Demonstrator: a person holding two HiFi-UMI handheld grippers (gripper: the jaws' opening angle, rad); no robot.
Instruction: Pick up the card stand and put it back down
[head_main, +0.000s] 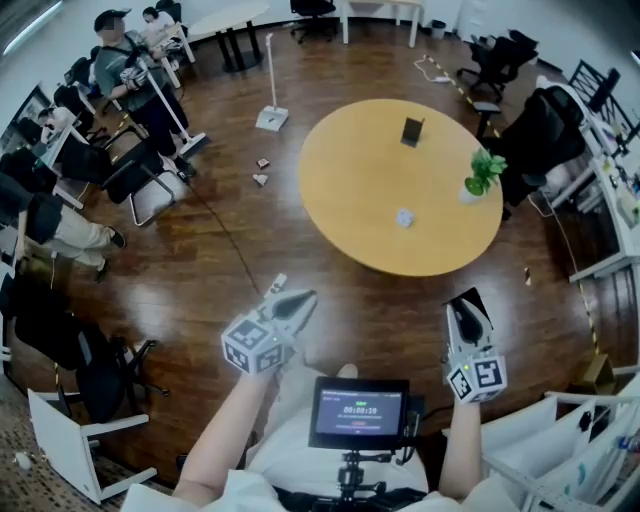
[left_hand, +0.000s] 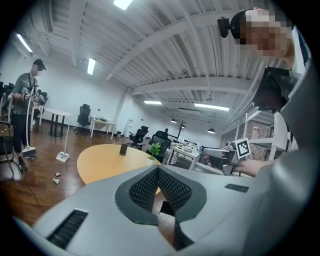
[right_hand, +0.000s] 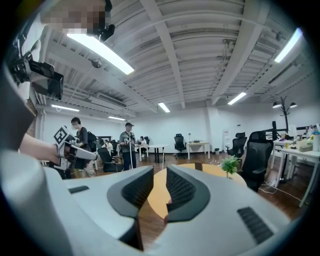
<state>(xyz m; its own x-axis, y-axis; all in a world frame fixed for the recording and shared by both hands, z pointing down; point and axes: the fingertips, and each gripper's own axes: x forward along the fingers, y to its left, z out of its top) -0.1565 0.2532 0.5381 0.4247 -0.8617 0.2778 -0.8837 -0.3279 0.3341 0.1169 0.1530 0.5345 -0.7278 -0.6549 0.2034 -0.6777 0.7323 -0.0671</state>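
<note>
The card stand (head_main: 412, 131) is a small dark upright slab on the far side of a round table (head_main: 360, 215), well apart from both grippers. Only the head view gives the table's full disc of smooth, pale yellow wood. The gripper views flatten it to a thin oval, with the stand a dark tab on it (left_hand: 123, 149) (right_hand: 198, 166).

A little potted plant (head_main: 483, 172) with frilly green leaves sits near the table's right edge. In the head view alone a pale lump (head_main: 404, 217) lies nearer the middle, possibly crumpled paper, though it is too small to tell.

The floor (head_main: 230, 270) is dark, glossy planking.

The left gripper (head_main: 290, 297), grey plastic with ribbed black pads, has its tips pressed together on nothing (left_hand: 158, 169). The right gripper (head_main: 466, 298) stands slightly parted, with only table and floor showing through the narrow gap (right_hand: 160, 170).

A small screen (head_main: 359, 412) sits at the person's chest.
</note>
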